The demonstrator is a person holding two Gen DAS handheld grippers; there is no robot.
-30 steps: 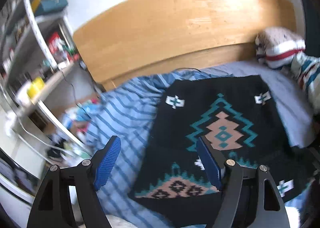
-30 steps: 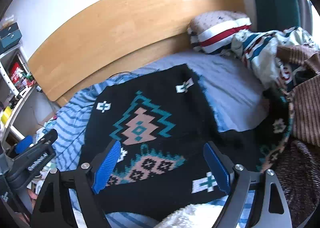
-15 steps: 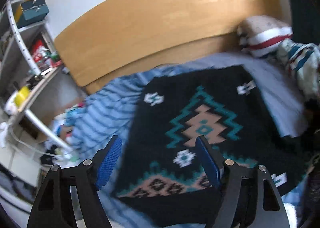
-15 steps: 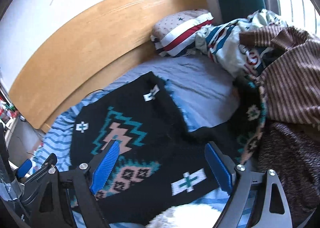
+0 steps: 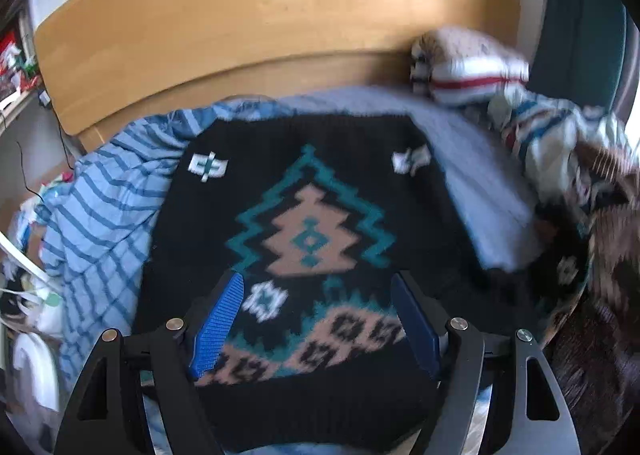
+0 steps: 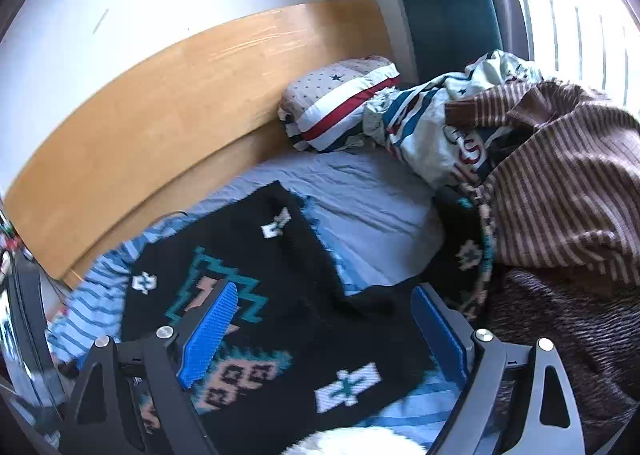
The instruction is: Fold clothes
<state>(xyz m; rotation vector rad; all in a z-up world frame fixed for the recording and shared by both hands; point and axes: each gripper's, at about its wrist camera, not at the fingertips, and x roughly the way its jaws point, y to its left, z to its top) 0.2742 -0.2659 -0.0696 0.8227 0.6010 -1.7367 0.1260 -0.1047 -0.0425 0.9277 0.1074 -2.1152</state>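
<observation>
We find the black patterned sweater (image 5: 304, 223) spread flat on the bed (image 6: 360, 215), at frame centre in the left wrist view. Left hand-held gripper (image 5: 318, 319) and right hand-held gripper (image 6: 324, 331) both stand spread above it, pinching nothing.

The black patterned sweater (image 5: 304, 223) is lying flat, offering open room above it. Right of the sweater, a heap of clothes (image 6: 560, 191) is rising and blocking that side. Beyond the sweater, the wooden headboard (image 5: 260, 27) is closing off the far edge, with a pillow (image 6: 340, 103) sitting at its right end. Left of the sweater, striped bedding (image 5: 100, 215) is lying low.
</observation>
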